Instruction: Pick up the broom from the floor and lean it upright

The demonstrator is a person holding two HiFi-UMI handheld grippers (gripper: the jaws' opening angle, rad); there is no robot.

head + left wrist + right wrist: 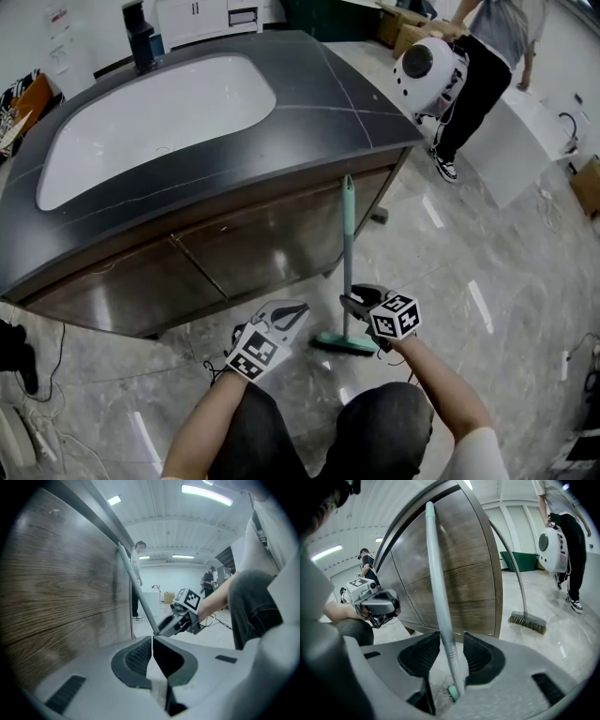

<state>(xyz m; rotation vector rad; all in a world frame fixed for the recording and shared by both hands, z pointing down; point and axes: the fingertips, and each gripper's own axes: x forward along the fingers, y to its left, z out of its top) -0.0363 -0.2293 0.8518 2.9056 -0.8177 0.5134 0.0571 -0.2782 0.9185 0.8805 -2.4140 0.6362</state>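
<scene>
A broom with a pale green handle (347,244) stands upright, leaning on the wooden cabinet front (253,248), its green head (342,344) on the floor. My right gripper (361,302) sits low on the handle. In the right gripper view the handle (438,588) passes between the jaws of that gripper (451,637), which stand open with a gap beside it. My left gripper (292,311) hovers left of the broom head, shut and empty, and its jaws (153,639) meet in its own view. That view also shows the handle (136,592) and the right gripper (180,618).
The cabinet carries a dark counter (337,94) with a white basin (150,117). A second broom (527,620) leans by the cabinet's far corner. A person (483,66) stands at the back right holding a round white device (427,70). Cables (28,375) lie at the left.
</scene>
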